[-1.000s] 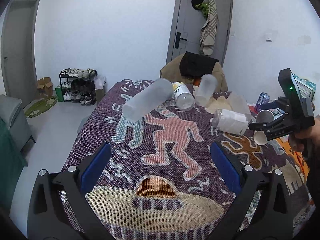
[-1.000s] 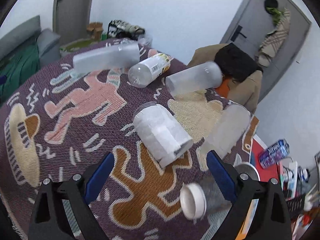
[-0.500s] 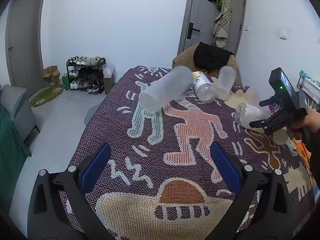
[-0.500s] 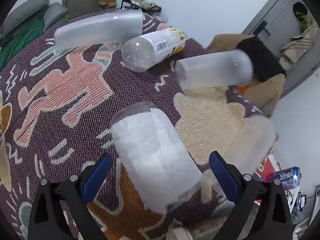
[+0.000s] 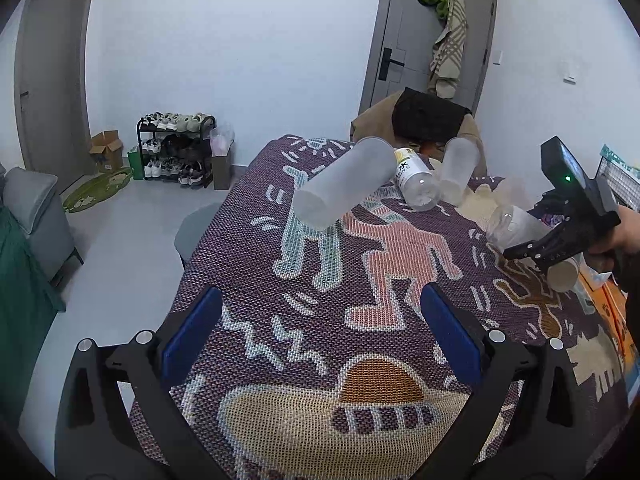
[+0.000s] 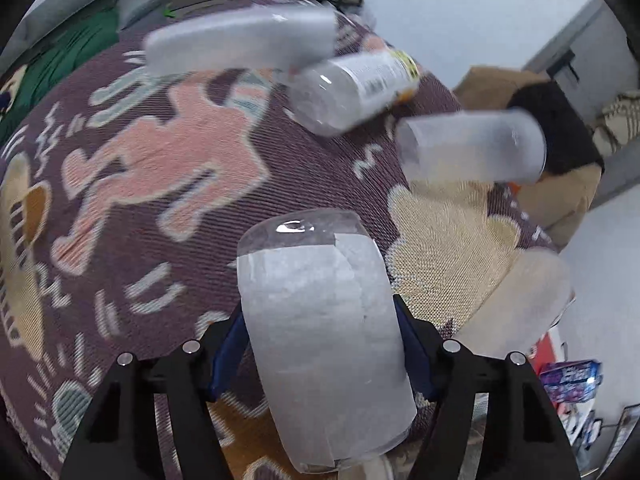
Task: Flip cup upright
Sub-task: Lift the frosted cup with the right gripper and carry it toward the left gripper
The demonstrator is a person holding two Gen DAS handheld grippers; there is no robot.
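A clear cup wrapped in white paper (image 6: 324, 320) lies on its side on the patterned cloth, its closed base pointing away from me. My right gripper (image 6: 320, 344) straddles it, the blue pads close against both sides of the cup; I cannot tell whether they press on it. In the left wrist view the same cup (image 5: 514, 226) shows at the right with the right gripper (image 5: 532, 250) over it. My left gripper (image 5: 320, 344) is open and empty above the near part of the table.
Frosted cups (image 6: 240, 42) (image 6: 472, 148) (image 6: 516, 304) and a labelled clear bottle (image 6: 352, 88) lie on their sides on the cloth (image 5: 400, 264). A white paper cup (image 5: 562, 276) lies near the right edge. A chair with a dark bag (image 5: 428, 120) stands beyond the table.
My right gripper moved forward and down over the paper-wrapped cup and its fingers closed in around it. The left gripper drew back and up a little, staying open.
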